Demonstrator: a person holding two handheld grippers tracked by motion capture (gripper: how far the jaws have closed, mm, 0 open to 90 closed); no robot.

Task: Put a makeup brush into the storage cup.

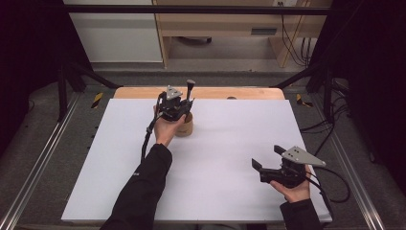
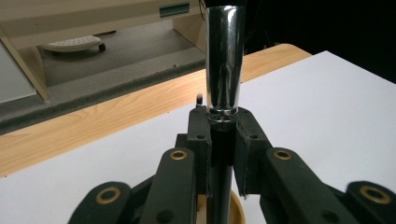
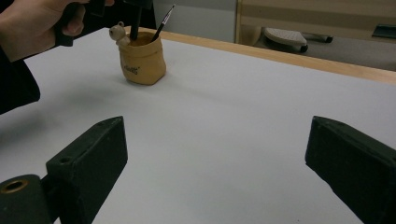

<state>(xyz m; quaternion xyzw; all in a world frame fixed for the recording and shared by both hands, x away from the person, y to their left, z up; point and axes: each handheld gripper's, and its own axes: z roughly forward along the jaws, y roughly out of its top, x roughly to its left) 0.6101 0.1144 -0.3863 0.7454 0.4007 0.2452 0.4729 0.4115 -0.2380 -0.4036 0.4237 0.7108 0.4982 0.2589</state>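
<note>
My left gripper (image 1: 189,102) (image 2: 223,126) is shut on an upright brush (image 1: 190,86) (image 2: 224,70) with a chrome ferrule and a black handle. The handle's lower end reaches down into a tan pot (image 1: 185,127) (image 2: 236,211) (image 3: 140,58) near the table's far edge. In the right gripper view the pot also holds a thin brush (image 3: 164,19), and a small bear figure (image 3: 116,32) sits on its rim. My right gripper (image 1: 267,157) (image 3: 224,154) stands open, nothing between its jaws, low over the white sheet at the near right.
A white sheet (image 1: 215,158) covers most of the wooden table (image 1: 249,92). Black frame posts stand at both sides. Beyond the table is carpeted floor and a pale wooden desk (image 1: 220,24).
</note>
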